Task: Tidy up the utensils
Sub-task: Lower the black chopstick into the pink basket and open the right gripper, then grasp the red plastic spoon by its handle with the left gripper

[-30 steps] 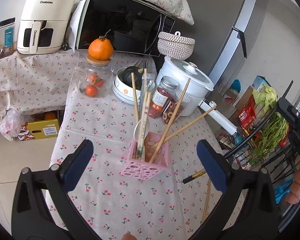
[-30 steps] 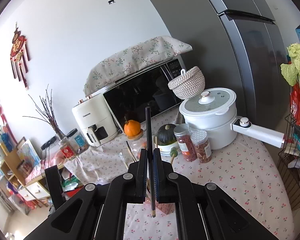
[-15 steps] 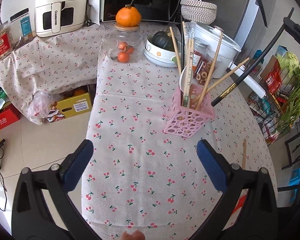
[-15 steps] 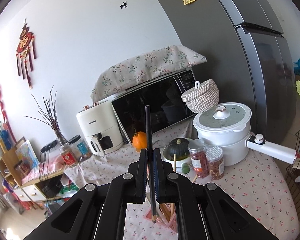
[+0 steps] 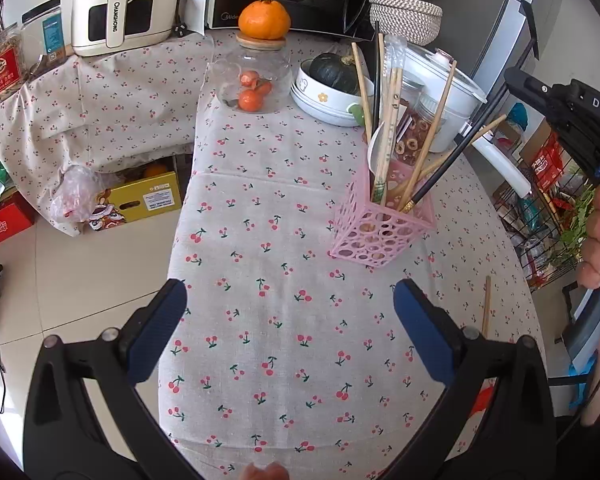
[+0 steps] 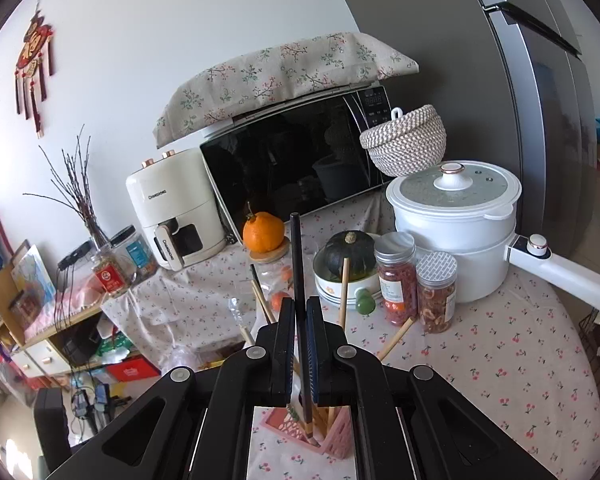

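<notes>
While the right tongs (image 6: 300, 344) are pinched on a black chopstick (image 5: 456, 152), its tip just inside the pink holder (image 5: 384, 232) on the tabletop (image 5: 284, 320), release should be delayed until it is lowered deeper. The left tongs (image 5: 290, 332) are spread, empty.

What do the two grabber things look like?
Both are black plastic frames with silver screws. The left gripper has two fingers with dark blue ridged pads. The right gripper has the same blue pads; its body shows white letters "DAS" in the left view.
</notes>
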